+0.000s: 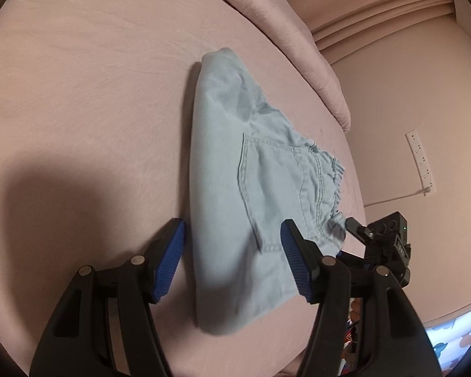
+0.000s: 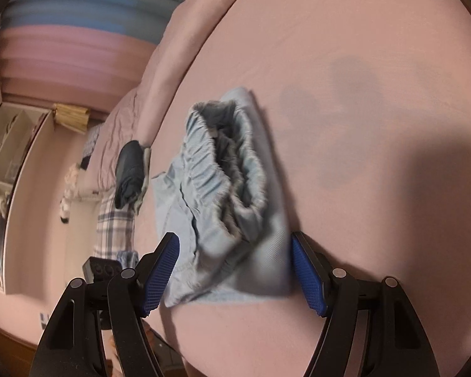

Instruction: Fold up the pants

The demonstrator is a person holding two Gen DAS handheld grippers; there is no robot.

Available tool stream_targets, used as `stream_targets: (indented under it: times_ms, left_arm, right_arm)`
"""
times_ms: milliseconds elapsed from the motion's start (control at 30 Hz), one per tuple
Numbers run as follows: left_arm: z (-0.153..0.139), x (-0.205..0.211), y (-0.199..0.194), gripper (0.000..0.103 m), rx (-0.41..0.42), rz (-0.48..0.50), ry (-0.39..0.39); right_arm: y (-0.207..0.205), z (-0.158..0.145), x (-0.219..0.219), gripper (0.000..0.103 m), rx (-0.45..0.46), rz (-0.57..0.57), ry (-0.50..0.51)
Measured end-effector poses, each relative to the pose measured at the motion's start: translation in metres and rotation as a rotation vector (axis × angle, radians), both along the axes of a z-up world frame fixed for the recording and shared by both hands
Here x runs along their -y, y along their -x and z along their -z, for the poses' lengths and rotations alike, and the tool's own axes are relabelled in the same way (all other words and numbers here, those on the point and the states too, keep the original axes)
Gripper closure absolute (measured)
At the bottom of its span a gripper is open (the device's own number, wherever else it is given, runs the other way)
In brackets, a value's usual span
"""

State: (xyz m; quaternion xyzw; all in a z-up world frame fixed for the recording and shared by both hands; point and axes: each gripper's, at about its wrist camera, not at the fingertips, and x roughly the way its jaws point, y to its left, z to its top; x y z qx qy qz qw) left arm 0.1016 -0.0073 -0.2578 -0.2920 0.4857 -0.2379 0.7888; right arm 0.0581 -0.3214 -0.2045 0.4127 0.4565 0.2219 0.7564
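Light blue pants (image 1: 235, 188) lie folded in a compact bundle on the pink bed sheet (image 1: 94, 94). A back pocket faces up in the left wrist view. The elastic waistband (image 2: 223, 163) faces the right wrist camera. My left gripper (image 1: 232, 260) is open, jaws wide apart over the near end of the pants, holding nothing. My right gripper (image 2: 232, 270) is open, jaws wide apart on either side of the near end of the bundle (image 2: 235, 220), holding nothing. The right gripper's body (image 1: 383, 245) shows at the lower right of the left wrist view.
A pink pillow or duvet roll (image 1: 298, 47) lies along the far side of the bed. Dark folded clothes (image 2: 130, 172) and a plaid garment (image 2: 114, 226) sit at the bed's edge. A white power strip (image 1: 420, 160) lies on the floor. Shelves (image 2: 12, 144) stand at left.
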Motion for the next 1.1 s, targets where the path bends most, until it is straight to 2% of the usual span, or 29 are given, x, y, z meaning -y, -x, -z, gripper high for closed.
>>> stream_targets:
  times_ms: [233, 367, 667, 800, 933, 1100]
  left_arm:
    - [-0.001, 0.012, -0.019, 0.042, 0.016, 0.031, -0.021]
    - [-0.002, 0.021, -0.026, 0.039, 0.024, 0.048, -0.043]
    - [-0.009, 0.042, -0.034, 0.041, 0.051, 0.076, -0.162]
    - [-0.01, 0.047, -0.031, 0.045, 0.069, 0.089, -0.223]
    - [-0.011, 0.056, -0.028, 0.051, 0.096, 0.095, -0.299]
    - [-0.017, 0.063, -0.025, 0.065, 0.131, 0.094, -0.381]
  right_arm:
    - [-0.028, -0.009, -0.029, 0.028, 0.02, -0.061, 0.05]
    - [-0.04, -0.009, -0.038, 0.028, 0.035, -0.082, 0.074]
    - [-0.053, -0.013, -0.051, 0.028, 0.066, -0.087, 0.111]
    - [-0.049, -0.013, -0.048, 0.042, 0.064, -0.083, 0.128]
    - [-0.043, -0.015, -0.046, 0.05, 0.074, -0.093, 0.167]
    - [-0.035, -0.029, -0.051, 0.058, 0.121, -0.091, 0.218]
